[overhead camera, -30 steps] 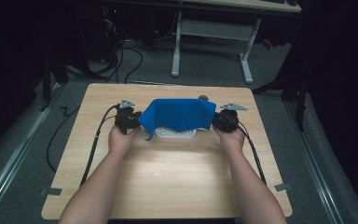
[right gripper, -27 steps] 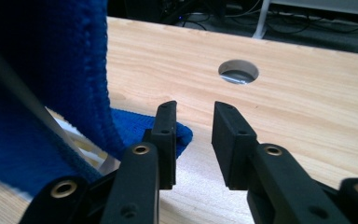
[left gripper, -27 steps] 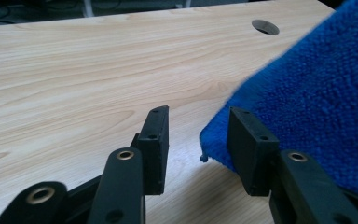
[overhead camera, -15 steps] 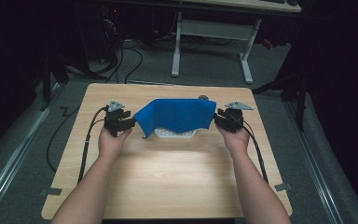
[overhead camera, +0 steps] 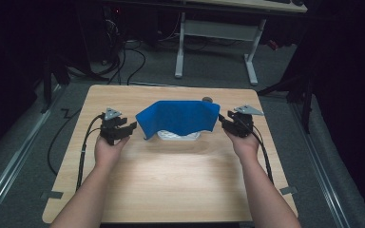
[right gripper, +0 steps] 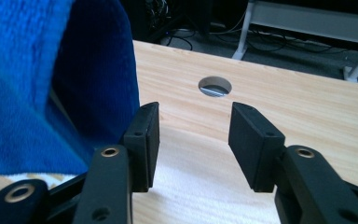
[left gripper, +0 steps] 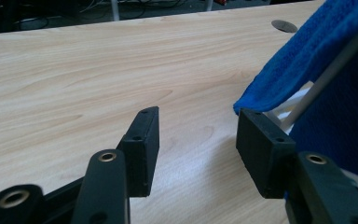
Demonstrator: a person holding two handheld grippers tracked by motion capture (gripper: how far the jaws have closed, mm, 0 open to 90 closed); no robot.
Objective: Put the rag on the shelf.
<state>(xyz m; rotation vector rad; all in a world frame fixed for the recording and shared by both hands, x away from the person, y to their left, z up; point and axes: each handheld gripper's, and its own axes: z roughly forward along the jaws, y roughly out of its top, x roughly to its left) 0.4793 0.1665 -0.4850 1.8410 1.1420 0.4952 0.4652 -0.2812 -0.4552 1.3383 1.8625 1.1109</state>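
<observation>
Your left tongs (overhead camera: 132,126) & right tongs (overhead camera: 221,118) are both spread, holding nothing, so the blue towel (overhead camera: 178,117) hangs btw them, draped over a white rack (overhead camera: 178,136) on the tabletop (overhead camera: 171,185).

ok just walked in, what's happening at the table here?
A person holds a two-jaw gripper in each hand on either side of a blue towel draped over a white rack-like object on the wooden table. Both the left gripper and the right gripper have their jaws open with nothing between them, sitting right beside the towel's left and right edges. The towel hangs over the white object on its own; neither gripper grips it.
</observation>
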